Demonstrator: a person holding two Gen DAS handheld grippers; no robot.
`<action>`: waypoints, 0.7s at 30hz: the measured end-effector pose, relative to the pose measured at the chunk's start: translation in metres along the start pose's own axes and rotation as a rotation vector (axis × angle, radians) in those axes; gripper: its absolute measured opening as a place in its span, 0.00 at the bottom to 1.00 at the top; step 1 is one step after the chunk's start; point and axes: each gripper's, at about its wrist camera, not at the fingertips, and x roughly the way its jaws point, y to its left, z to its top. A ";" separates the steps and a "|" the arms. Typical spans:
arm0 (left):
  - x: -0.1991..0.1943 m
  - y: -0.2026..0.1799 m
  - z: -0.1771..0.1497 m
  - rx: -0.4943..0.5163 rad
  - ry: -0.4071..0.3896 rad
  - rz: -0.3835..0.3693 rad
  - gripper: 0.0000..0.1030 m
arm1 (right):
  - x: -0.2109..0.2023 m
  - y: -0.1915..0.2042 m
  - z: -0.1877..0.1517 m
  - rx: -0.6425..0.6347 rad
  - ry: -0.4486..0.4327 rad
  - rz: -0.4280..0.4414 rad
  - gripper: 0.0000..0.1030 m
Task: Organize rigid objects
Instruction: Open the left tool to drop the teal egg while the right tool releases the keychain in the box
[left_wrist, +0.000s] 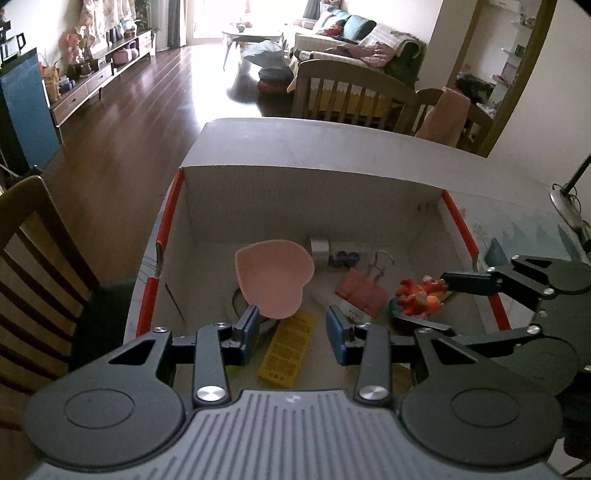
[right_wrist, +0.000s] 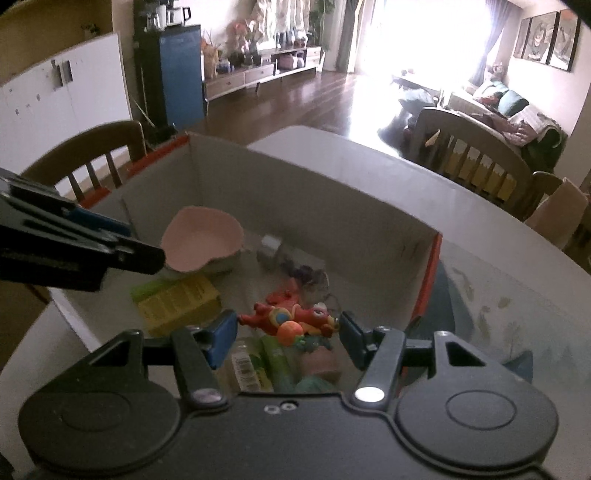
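An open cardboard box (left_wrist: 258, 199) with red-edged sides stands on the table; it also shows in the right wrist view (right_wrist: 332, 206). Inside lie a pink heart-shaped bowl (left_wrist: 273, 280) (right_wrist: 203, 240), a yellow carton (left_wrist: 286, 350) (right_wrist: 177, 301), a pink binder clip (left_wrist: 362, 291), a silver roll (left_wrist: 319, 251) and a red-orange toy figure (left_wrist: 417, 293) (right_wrist: 291, 319). My left gripper (left_wrist: 291, 332) is open above the yellow carton, its left finger near the bowl's rim. My right gripper (right_wrist: 288, 338) is open, its fingers either side of the toy figure.
A green tube and a barcoded packet (right_wrist: 255, 365) lie under the right gripper. Wooden chairs (left_wrist: 33, 266) (right_wrist: 472, 162) stand around the white table (left_wrist: 369, 144). A desk lamp base (left_wrist: 565, 206) stands at the far right. The living room lies beyond.
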 end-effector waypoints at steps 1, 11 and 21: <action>0.001 0.000 0.000 0.000 0.001 -0.001 0.38 | 0.001 0.000 -0.001 0.001 0.006 -0.001 0.59; 0.003 -0.003 -0.001 0.005 0.002 -0.005 0.38 | -0.003 -0.005 -0.007 0.029 0.012 0.011 0.59; -0.013 -0.017 -0.005 0.025 -0.026 -0.013 0.38 | -0.044 -0.015 -0.012 0.099 -0.071 0.064 0.61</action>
